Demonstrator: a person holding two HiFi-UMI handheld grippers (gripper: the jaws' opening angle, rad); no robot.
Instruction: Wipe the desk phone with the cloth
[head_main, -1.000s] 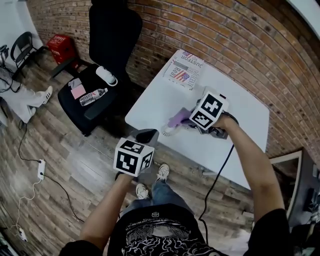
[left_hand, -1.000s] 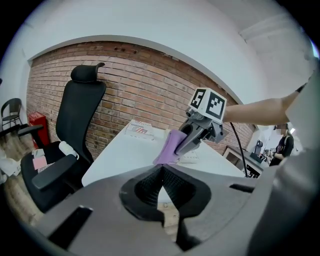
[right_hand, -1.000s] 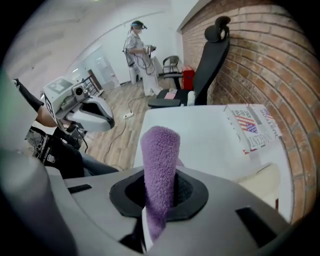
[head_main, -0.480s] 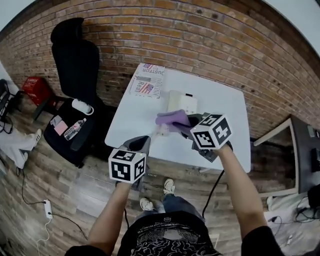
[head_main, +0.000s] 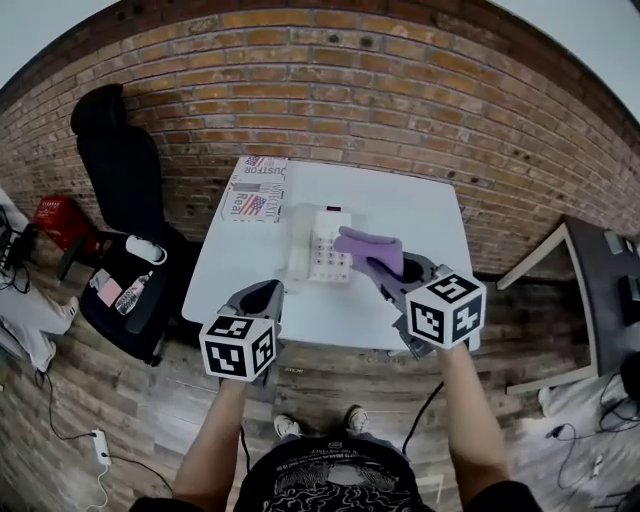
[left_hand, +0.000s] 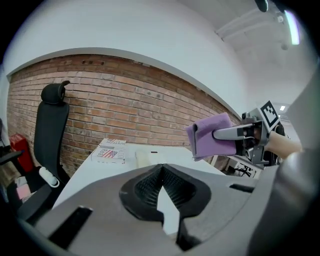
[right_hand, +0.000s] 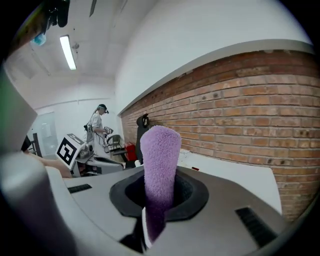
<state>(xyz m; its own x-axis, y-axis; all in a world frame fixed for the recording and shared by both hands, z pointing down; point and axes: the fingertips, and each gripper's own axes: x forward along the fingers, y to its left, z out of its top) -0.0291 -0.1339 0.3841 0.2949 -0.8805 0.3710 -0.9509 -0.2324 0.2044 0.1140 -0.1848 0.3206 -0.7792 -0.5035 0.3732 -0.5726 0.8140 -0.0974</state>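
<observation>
Between the right fingers: purple cloth, pinched tight, its fuzzy rolled end standing up past the tips.
Change: the right gripper had lifted the cloth off the desk phone and held it in the air just right of it, so that wiping pass looked finished.
Phone: white, boxy, hard plastic, keypad up, on the smooth white table, ahead of both grippers.
Left gripper: fingers seemingly together, empty, short of the table edge.

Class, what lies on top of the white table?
A desk phone and a printed package lie on the table. The purple cloth in the right gripper hides the tabletop beside the phone.
</observation>
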